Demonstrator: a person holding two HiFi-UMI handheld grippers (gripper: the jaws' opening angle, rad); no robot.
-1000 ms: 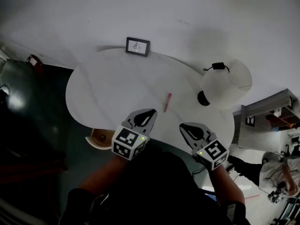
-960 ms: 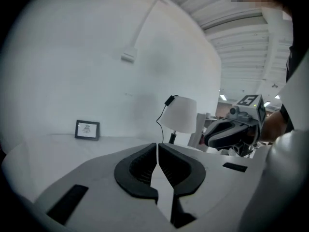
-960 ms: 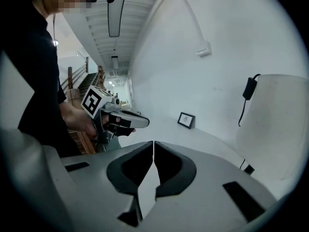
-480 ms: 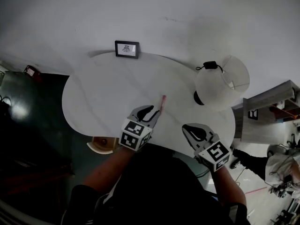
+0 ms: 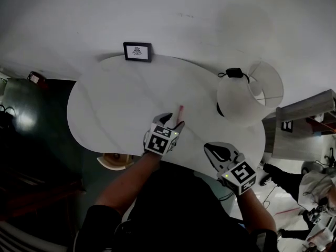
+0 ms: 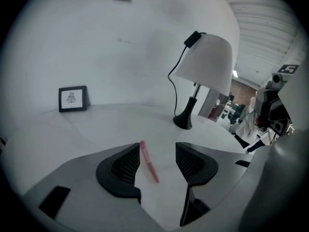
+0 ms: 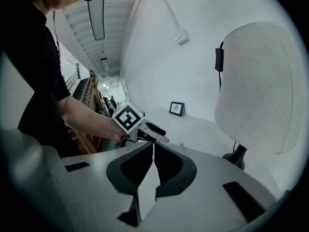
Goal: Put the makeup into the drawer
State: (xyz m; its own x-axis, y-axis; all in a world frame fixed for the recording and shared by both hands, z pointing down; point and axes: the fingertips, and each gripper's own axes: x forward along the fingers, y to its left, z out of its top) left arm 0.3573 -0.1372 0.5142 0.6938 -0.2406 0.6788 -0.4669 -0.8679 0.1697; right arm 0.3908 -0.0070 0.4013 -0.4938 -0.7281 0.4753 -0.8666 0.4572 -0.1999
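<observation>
A thin pink makeup stick (image 5: 180,111) lies on the round white table (image 5: 115,104). My left gripper (image 5: 172,121) has reached down to it, and its jaws have just been opening. In the left gripper view the stick (image 6: 148,163) lies on the tabletop between the open fingers, close to the left one (image 6: 124,166), and no pad presses on it (image 6: 157,151). My right gripper (image 5: 219,150) hangs over the table's near edge, shut on nothing (image 7: 153,146). No drawer can be made out.
A lamp with a white shade (image 5: 247,96), a black base and a cord stands at the table's right. A small framed picture (image 5: 137,51) stands at the far edge by the wall. A tan wooden piece (image 5: 113,160) shows below the near left edge. Grey furniture (image 5: 304,125) stands at the right.
My left gripper has gone forward and down to the pink stick, and its jaws have opened around it. The right gripper has shifted only a little.
</observation>
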